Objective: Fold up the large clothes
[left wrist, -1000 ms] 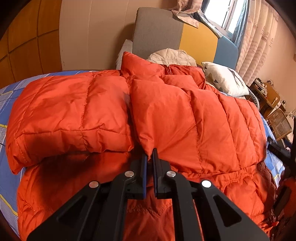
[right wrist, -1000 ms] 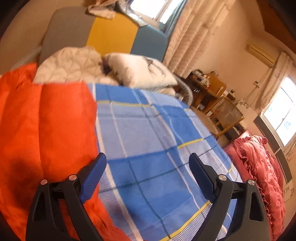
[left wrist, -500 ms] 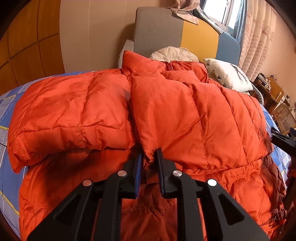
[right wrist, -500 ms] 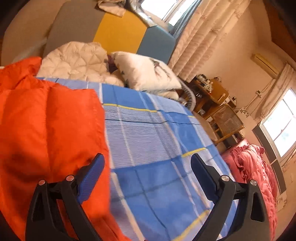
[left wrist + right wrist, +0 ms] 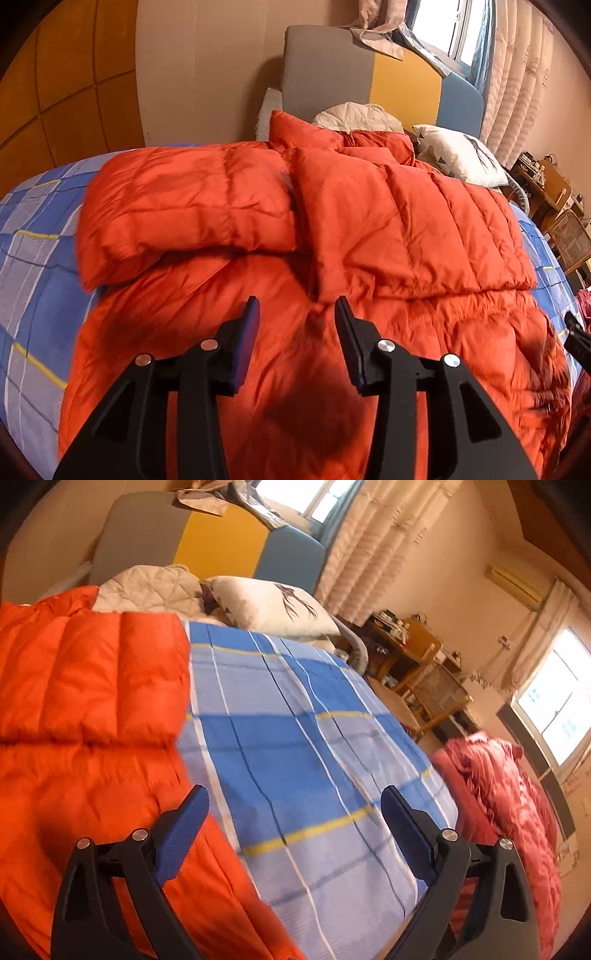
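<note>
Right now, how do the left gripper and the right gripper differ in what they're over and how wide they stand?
The left gripper hangs over the orange jacket; the right gripper hangs mostly over the blue checked sheet, at the jacket's edge. The left gripper's jaws have just been opening and stand partly apart; the right gripper's jaws stand much wider. Both are open, with nothing pinched between the pads.

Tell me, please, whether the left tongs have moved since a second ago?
Yes. The left tongs have backed away from the folded sleeve's cuff, and their jaws have just been opening, with nothing between them.
</note>
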Tool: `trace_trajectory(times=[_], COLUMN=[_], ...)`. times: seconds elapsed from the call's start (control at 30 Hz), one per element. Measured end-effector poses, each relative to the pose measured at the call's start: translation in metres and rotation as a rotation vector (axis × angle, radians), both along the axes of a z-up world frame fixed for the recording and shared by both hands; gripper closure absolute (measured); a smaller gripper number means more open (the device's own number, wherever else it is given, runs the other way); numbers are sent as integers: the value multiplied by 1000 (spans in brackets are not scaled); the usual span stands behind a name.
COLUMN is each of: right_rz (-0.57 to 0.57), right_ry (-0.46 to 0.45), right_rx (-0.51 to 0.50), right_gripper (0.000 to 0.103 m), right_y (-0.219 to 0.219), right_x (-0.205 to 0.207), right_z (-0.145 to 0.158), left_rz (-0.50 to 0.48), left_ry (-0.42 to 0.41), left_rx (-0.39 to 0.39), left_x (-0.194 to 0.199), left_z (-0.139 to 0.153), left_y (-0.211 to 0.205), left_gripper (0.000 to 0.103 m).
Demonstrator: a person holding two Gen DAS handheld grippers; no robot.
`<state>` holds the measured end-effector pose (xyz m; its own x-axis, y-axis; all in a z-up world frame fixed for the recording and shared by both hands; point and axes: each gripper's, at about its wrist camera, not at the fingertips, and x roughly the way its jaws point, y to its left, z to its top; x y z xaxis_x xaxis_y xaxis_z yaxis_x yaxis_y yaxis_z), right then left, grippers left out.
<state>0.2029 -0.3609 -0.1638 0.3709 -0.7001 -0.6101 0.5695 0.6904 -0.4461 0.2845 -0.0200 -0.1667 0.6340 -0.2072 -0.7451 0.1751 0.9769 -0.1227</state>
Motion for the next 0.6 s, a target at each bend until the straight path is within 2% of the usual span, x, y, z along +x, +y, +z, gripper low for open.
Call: trace_trajectory(times=[0.2,0.27,0.6], right_rz=[-68,-82,-57], right_ry=[7,4,-7], right_rx=[-28,5,2], right_gripper=[9,9,9], right_y=[-6,-11,-5], right_x=[-29,-34,-49], right_z=[-4,-5,2], left_rz=[8,10,31], left_ry=[-2,2,-5], left_rx=[24,21,35], left_x=[-23,-30,-59], left_z=[-3,-4,-2], left_y=[12,18,40], left_gripper=[61,60,54])
